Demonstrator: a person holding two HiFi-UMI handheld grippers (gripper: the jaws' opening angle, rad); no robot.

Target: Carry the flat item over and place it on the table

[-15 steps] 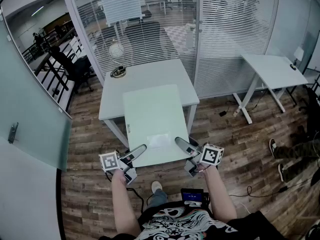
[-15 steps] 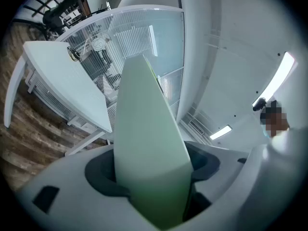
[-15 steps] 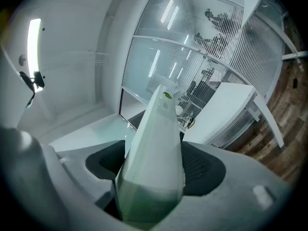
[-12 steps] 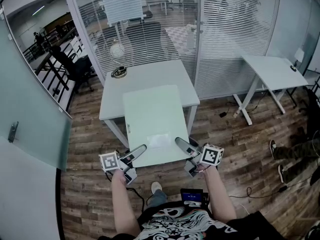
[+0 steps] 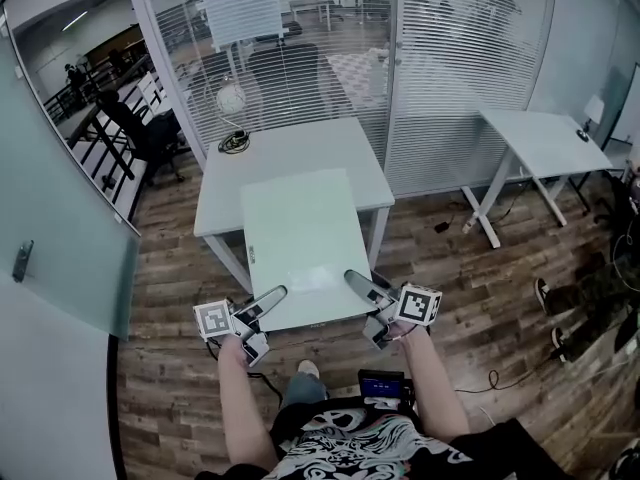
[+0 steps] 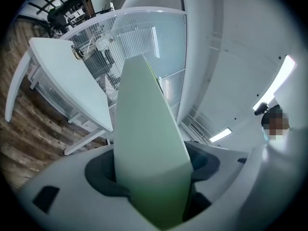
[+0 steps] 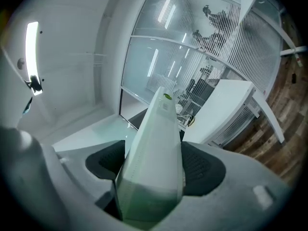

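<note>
A flat pale-green board (image 5: 300, 236) hangs level in front of me, its far end over the near edge of the white table (image 5: 300, 146). My left gripper (image 5: 262, 301) is shut on the board's near left corner and my right gripper (image 5: 358, 282) on its near right corner. The left gripper view shows the board (image 6: 144, 124) edge-on, running away between the dark pads of that gripper (image 6: 149, 177). Seen from the right gripper, the board (image 7: 156, 138) sits the same way in the jaws of that gripper (image 7: 151, 170), with the table (image 7: 226, 105) beyond.
A coiled cable (image 5: 234, 144) lies at the table's far left corner. A second white table (image 5: 545, 138) stands to the right, by a glass wall with blinds (image 5: 460, 58). Office chairs (image 5: 150, 133) stand at the left. A person's shoes (image 5: 545, 293) and cables (image 5: 500, 378) are on the wooden floor.
The board and both grippers have shifted a little left and down in the head view. Both grips are unchanged.
</note>
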